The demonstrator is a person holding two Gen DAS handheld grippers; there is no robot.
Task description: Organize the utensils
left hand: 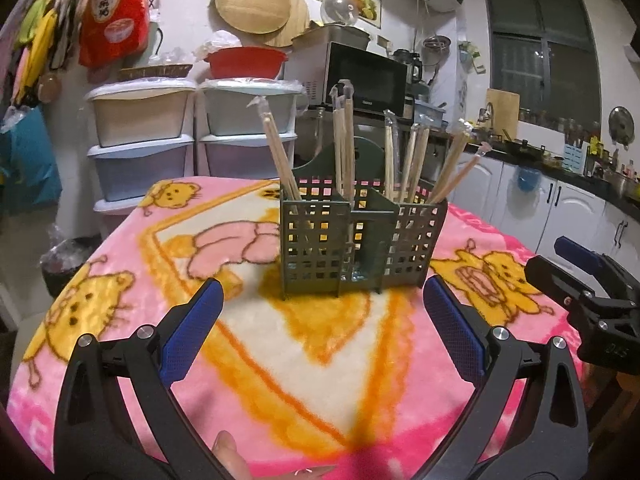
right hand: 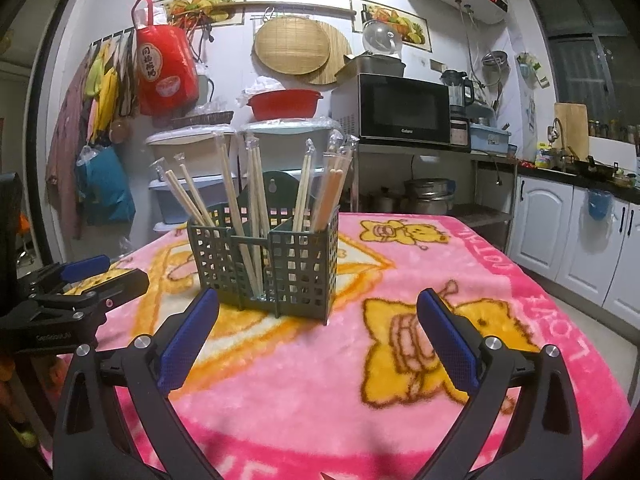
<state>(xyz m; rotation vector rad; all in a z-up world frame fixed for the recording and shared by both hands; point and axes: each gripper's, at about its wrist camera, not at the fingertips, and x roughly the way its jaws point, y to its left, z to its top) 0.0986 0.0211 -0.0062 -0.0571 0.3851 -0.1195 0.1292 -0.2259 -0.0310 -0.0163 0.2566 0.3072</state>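
Note:
A dark green lattice utensil caddy stands upright on the pink blanket, its compartments holding several pairs of wrapped wooden chopsticks that lean outward. My left gripper hovers just short of the caddy, open wide with nothing between its blue pads. My right gripper is also open wide and empty, a little in front and to the right of the caddy. Each gripper shows at the edge of the other's view: the right gripper and the left gripper.
The table wears a pink cartoon-bear blanket. Behind it stand stacked plastic drawers, a red basin, a microwave on a metal rack and white kitchen cabinets. A fingertip shows at the bottom edge.

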